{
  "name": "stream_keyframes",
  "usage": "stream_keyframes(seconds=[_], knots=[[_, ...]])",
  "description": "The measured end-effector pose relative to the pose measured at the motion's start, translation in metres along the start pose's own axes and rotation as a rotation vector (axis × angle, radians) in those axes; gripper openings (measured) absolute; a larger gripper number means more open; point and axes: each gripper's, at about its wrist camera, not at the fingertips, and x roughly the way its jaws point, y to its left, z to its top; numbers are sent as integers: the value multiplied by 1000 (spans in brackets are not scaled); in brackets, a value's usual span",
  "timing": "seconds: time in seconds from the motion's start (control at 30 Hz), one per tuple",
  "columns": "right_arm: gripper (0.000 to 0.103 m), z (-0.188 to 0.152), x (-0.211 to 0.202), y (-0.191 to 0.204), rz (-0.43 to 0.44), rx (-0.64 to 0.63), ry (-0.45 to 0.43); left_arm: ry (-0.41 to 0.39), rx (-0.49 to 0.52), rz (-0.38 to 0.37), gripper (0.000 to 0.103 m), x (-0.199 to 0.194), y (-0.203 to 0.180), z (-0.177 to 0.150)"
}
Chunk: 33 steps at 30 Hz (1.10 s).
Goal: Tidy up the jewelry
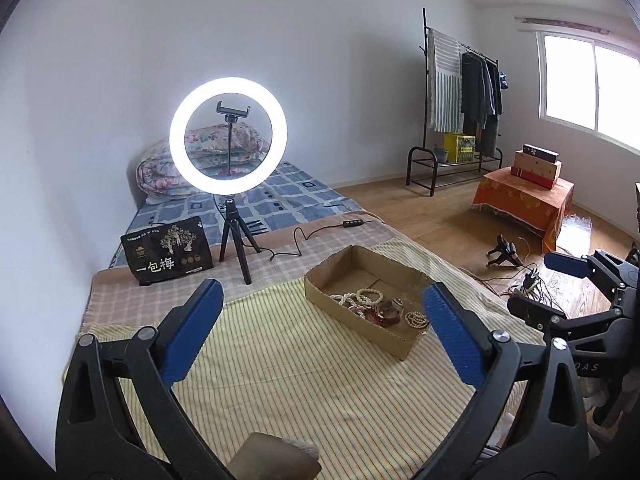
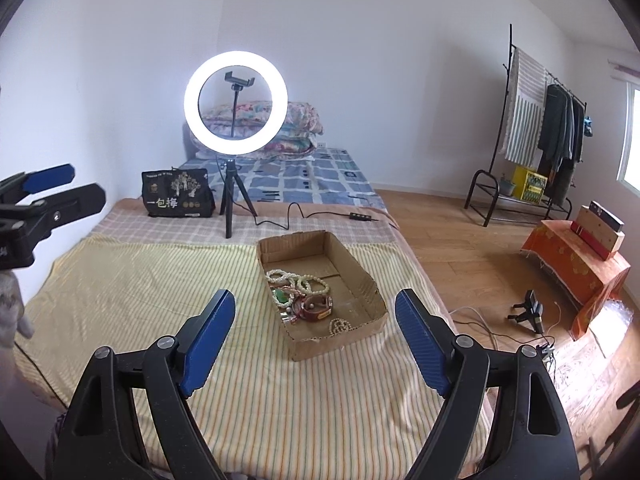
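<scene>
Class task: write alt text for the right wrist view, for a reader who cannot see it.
Open, empty right tongs hang above a striped yellow bedcover, pointing toward a shallow cardboard box of jewelry. Behind it a lit ring light stands on a tripod beside a black bag.

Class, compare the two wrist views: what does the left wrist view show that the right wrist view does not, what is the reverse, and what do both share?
Only the left wrist view shows the big window panes and the right tool from the side, empty. Only the right wrist view shows green beads in the cardboard box, and the left tool from the side. Both share the box, white bead bracelets, lit ring light, black snack bag and clothes rack.
</scene>
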Motion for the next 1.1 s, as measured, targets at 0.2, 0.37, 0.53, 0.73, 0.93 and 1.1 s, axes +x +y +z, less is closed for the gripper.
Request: stream_keyframes(seconds=[0.2,0.37,0.53,0.73,0.93,1.1], knots=[[83,-2,-17,2,-19,37,-26,-11,3,59,103,-30,-3,-12],[83,-5,-25,6,-36,52,-37,14,-55,69,103,-45,3,-25],[83,-7,-33,10,-44,55,-52,37,-95,88,103,-55,10,-36],[83,-7,-34,15,-47,58,-54,28,-74,130,103,-67,13,-39],[83,-8,-37,17,-39,59,-57,7,-68,147,103,-77,14,-38],[83,-8,-38,15,-42,63,-58,2,-64,147,103,-80,13,-38]])
